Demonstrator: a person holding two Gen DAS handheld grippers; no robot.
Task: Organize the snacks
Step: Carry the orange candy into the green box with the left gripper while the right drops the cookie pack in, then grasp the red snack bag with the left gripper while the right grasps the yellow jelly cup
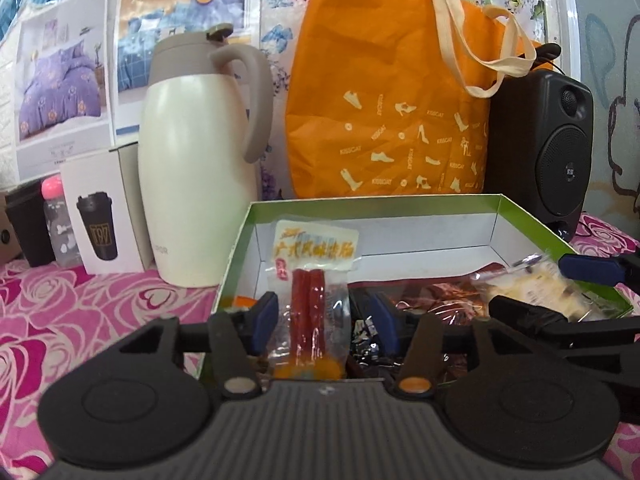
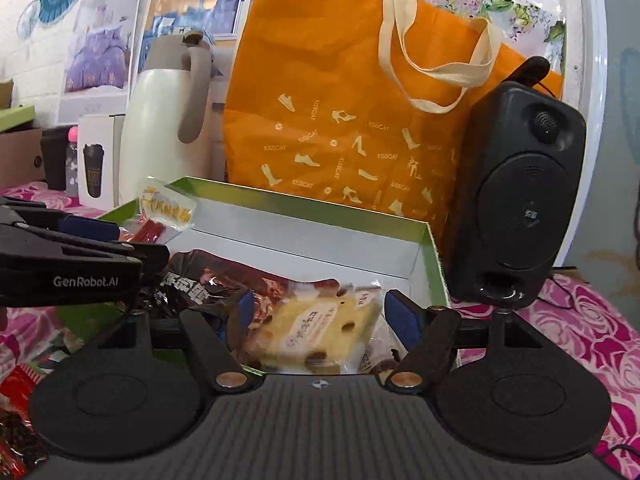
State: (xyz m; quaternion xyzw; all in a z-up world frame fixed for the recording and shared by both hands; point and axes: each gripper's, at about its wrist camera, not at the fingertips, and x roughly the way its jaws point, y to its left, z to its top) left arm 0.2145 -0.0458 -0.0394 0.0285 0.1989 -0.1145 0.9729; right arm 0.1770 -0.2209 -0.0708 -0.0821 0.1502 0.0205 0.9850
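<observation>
A green-rimmed open box (image 1: 360, 204) (image 2: 434, 256) sits on the pink rose tablecloth and holds several snack packs. My left gripper (image 1: 324, 316) stands over the box's left end with a clear pack of red sausage sticks (image 1: 310, 288) upright between its fingers; the jaws look spread and the pack touches neither pad clearly. That pack also shows in the right wrist view (image 2: 160, 220). My right gripper (image 2: 320, 320) is over the box's right end, with a yellow cheese-pattern cake pack (image 2: 320, 328) between its spread fingers. The same pack shows in the left wrist view (image 1: 532, 284).
Behind the box stand a cream thermos jug (image 1: 196, 168), an orange tote bag (image 1: 384, 104) and a black speaker (image 1: 548, 148). A white cup carton (image 1: 100, 216) and a small pink-capped bottle (image 1: 58, 220) stand at left. Loose snack wrappers (image 2: 16, 420) lie at my lower left.
</observation>
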